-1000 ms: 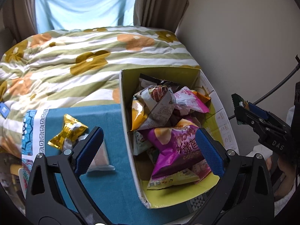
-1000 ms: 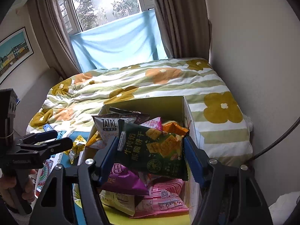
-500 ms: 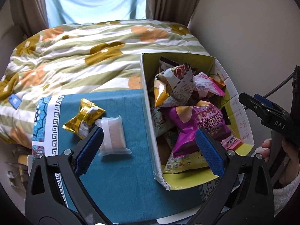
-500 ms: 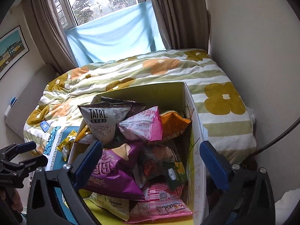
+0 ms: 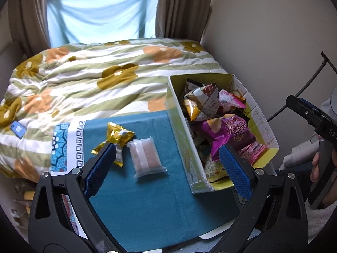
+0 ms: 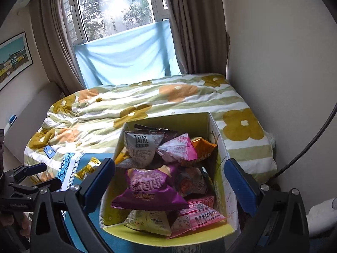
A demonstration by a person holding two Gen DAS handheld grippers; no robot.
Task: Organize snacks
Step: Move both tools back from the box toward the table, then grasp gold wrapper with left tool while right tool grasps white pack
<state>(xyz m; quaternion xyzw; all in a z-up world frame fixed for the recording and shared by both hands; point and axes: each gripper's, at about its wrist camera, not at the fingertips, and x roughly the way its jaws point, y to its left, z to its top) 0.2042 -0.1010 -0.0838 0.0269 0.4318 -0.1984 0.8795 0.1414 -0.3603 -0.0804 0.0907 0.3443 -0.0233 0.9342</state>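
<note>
Both tongs stand spread wide with nothing between their blue pads. The right gripper [image 6: 169, 181] hangs released over the yellow box [image 6: 221, 147], its jaws having just swung apart, with no packet caught between them. The left gripper [image 5: 167, 167] is likewise released, poised over the teal cloth [image 5: 151, 206] just beside the box's left wall.

Largest of all, the bed's flowered quilt [image 5: 88, 78] stretches away behind the box to the curtains [image 6: 195, 21] and the pale blue sheet [image 6: 126, 54] hung across the window.

The teal cloth lies against the box's left side, and the box stands on its right part.

The yellow box is heaped with snack bags. A purple bag [image 6: 149, 187] lies on top near the front, a grey bag [image 6: 140, 149] marked TATRE stands toward the back left, and a pink bag [image 6: 179, 147] leans just right of the grey one. A pink-and-white packet [image 6: 198, 217] lies at the front right corner.

Outside the box, on the cloth to its left, a clear packet [image 5: 145, 154] of pinkish wafers lies flat. A gold-wrapped snack [image 5: 118, 137] touches its far left corner.

A small blue card [image 5: 18, 129] rests on the quilt, well away to the box's left.
</note>
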